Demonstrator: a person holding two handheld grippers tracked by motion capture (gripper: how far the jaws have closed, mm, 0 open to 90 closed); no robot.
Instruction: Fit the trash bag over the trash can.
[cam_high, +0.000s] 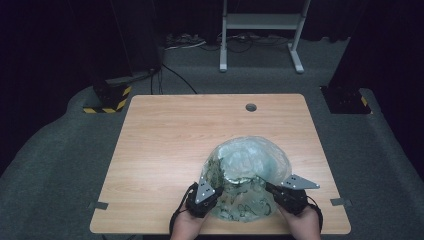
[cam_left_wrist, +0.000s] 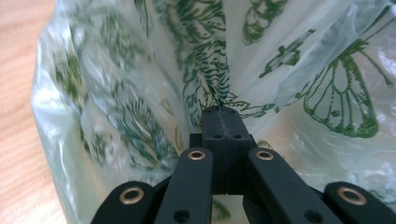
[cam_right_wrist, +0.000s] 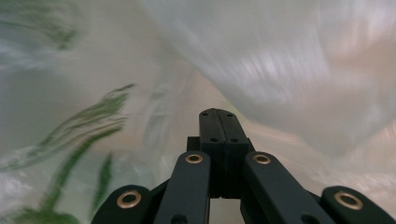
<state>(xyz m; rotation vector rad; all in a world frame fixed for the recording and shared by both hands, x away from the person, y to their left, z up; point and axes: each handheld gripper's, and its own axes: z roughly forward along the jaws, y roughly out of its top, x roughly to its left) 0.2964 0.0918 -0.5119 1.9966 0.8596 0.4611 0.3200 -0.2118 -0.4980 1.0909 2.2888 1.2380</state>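
My two grippers are matte black all over: the left gripper (cam_high: 216, 191) and right gripper (cam_high: 270, 187) each have brass-ringed pivot holes, small screw holes, a grey three-cornered plate on top, and a black cable trailing back.

puffed plastic bag (cam_high: 250, 167) blocks the near middle of the table (cam_high: 165, 135); far half lies free.

We see a thin, translucent plastic bag (cam_high: 247, 172) at the lower middle of the high view, glossy and crinkled, printed with green leaves and a butterfly. Under it lies a table (cam_high: 175, 145) of pale wood grain, smooth and matt. The left gripper (cam_left_wrist: 223, 112) and right gripper (cam_right_wrist: 219, 113) look like matt black plastic with brass-coloured rivets. In the upper part of the high view, the floor (cam_high: 55, 150) looks like rough grey carpet.
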